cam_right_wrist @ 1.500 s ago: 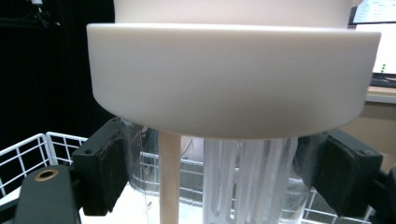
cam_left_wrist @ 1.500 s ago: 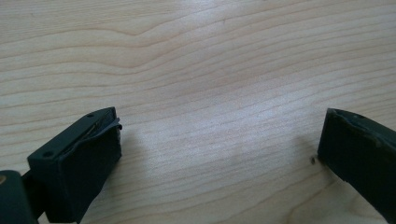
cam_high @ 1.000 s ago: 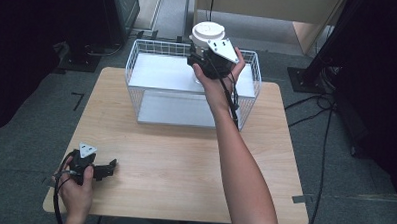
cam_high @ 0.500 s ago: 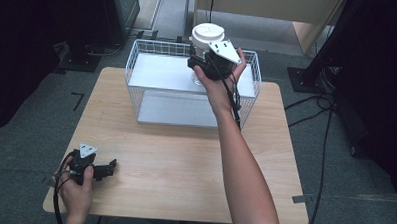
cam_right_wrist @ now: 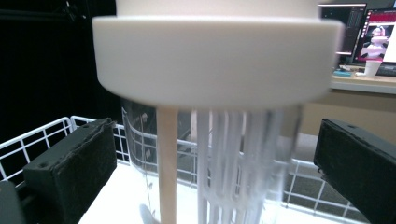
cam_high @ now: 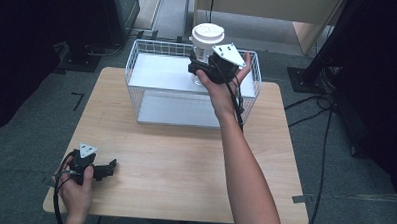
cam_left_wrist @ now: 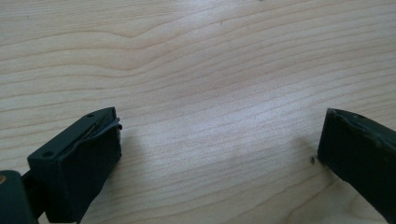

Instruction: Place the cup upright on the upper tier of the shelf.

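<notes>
Clear white-lidded jar (cam_high: pixel 206 47) in wire basket (cam_high: pixel 153 65); right claw (cam_high: pixel 200 67) just opened around it; left claw (cam_high: pixel 107 169) apart.

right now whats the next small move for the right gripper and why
Probably pull the right gripper straight back from the jar. Its jaws have just been opening and now stand clear on both sides of it, and the jar sits upright in the basket, so it looks released.

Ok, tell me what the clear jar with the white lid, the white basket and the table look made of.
Clear jar with white lid: likely transparent plastic body, matte white plastic lid; rods show through it.
White wire basket: thin metal grid, apparently white-coated.
Light wooden table: wood or wood-look laminate, smooth, visible grain.
</notes>
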